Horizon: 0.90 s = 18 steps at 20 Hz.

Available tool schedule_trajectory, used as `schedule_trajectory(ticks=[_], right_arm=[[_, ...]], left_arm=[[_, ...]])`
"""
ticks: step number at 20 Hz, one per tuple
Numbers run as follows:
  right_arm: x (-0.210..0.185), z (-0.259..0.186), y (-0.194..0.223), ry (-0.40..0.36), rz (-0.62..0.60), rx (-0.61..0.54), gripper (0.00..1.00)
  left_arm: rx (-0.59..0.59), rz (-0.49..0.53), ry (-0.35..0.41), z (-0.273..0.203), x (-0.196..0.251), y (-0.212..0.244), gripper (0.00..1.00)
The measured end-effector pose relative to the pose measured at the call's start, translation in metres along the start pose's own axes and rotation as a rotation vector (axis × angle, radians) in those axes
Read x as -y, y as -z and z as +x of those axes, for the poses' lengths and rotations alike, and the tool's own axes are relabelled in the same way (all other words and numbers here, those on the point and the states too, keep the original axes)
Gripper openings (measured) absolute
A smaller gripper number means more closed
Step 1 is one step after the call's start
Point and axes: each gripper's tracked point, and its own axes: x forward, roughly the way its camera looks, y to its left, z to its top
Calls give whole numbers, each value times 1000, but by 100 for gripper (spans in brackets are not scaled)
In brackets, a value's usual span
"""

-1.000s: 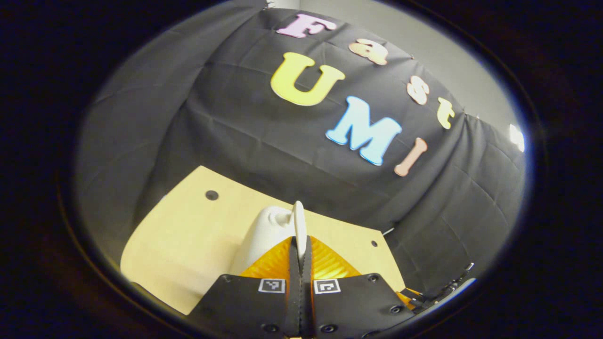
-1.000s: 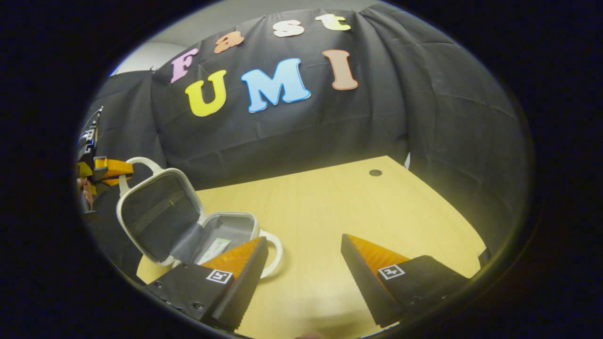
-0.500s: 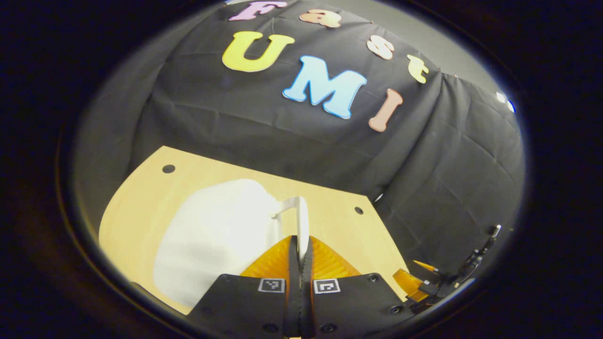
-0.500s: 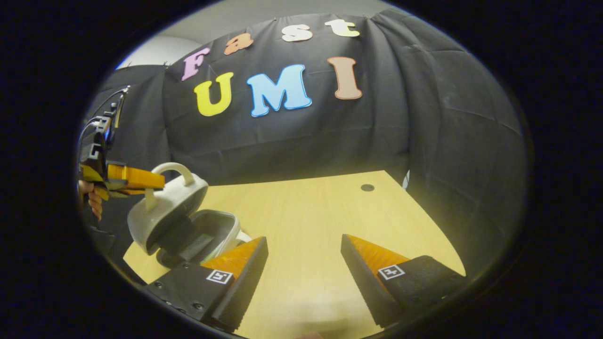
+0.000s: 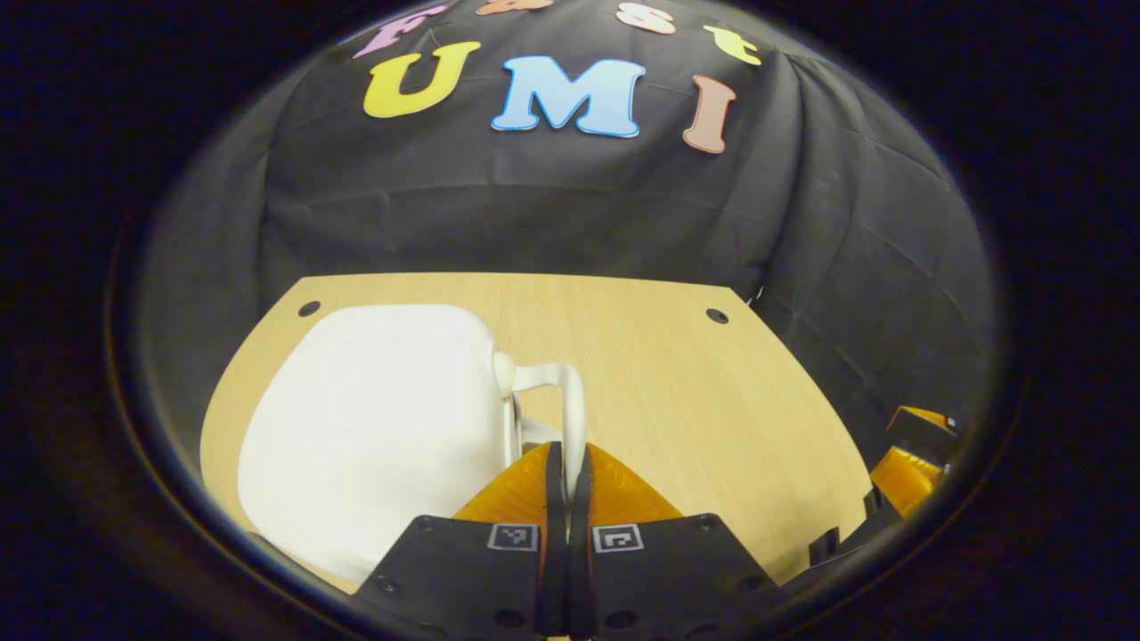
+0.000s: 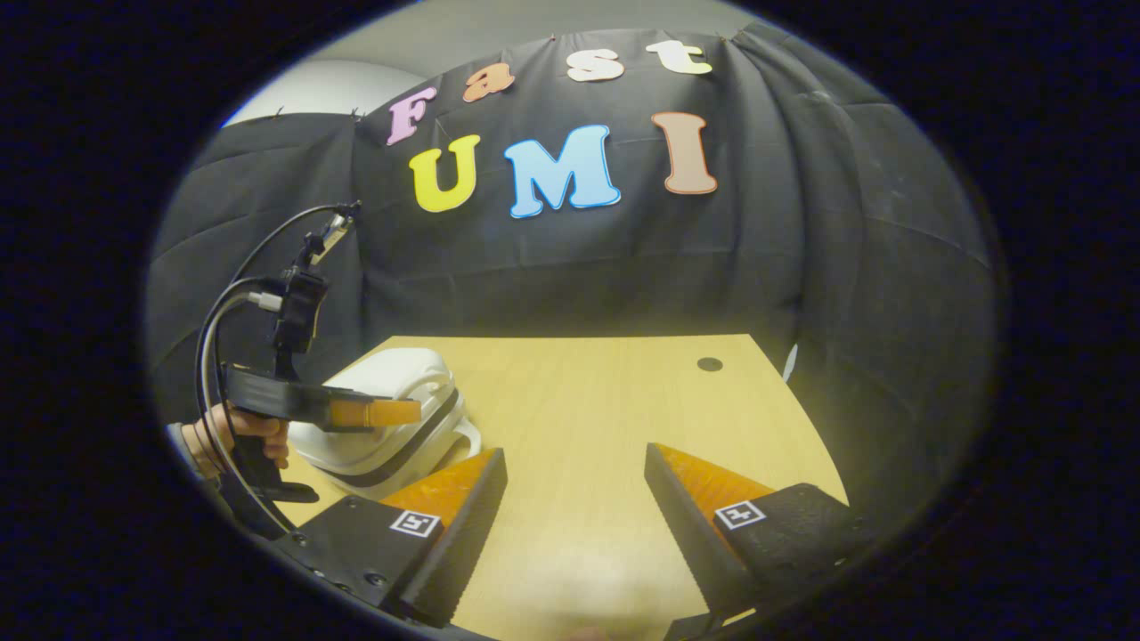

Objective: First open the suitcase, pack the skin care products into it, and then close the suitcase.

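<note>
White plastic was what lay under my left tool (image 5: 567, 463): the suitcase (image 5: 374, 427) sat on the wooden bench (image 5: 695, 392), toward its left side, with its lid down on the base. In the right gripper view a dark seam ran between the 2 shells, so the case looked shut or very nearly so. My left tool was pinched tight on the thin white handle (image 5: 570, 414), both fingers pressing it. My right tool (image 6: 574, 485) hung spread wide over bare bench, holding nothing, well apart from the case. I saw no skin care products lying out on the bench; whether any were inside I could not tell. I judged the closing step to be in hand. What remained called for pressing the lid fully home before letting go of the handle, gently, so the light shell would not slide.
</note>
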Motion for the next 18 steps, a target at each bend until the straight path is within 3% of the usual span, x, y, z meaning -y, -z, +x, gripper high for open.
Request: schedule_trajectory(ticks=[6, 8, 9, 10, 11, 12, 13, 15, 16, 18], right_arm=[[1, -7, 0, 47, 2, 3, 95], [2, -9, -2, 67, -3, 6, 96], [0, -10, -6, 75, -4, 16, 96], [-2, -12, -9, 86, -7, 26, 95], [-3, -13, -12, 97, -12, 34, 96], [-4, -16, -16, 110, -20, 45, 95], [-6, -18, -22, 120, -26, 58, 95], [-10, -24, -31, 136, -38, 93, 95], [-12, -29, -38, 141, -41, 123, 90], [-12, -40, -53, 152, -53, 198, 96]], left_arm=[[-18, 20, 25, 14, 13, 23, 20], [8, -19, 56, 11, 17, 18, 36], [43, -32, 60, 3, 15, 9, 45], [73, -30, 56, -4, 13, 0, 45], [113, -25, 54, -13, 13, -9, 60], [155, -12, 44, -24, 13, -20, 65], [206, 2, 31, -39, 12, -31, 84], [334, 29, 11, -77, 15, -60, 88], [398, 42, -1, -98, 18, -74, 90], [496, 73, -21, -137, 27, -93, 92]])
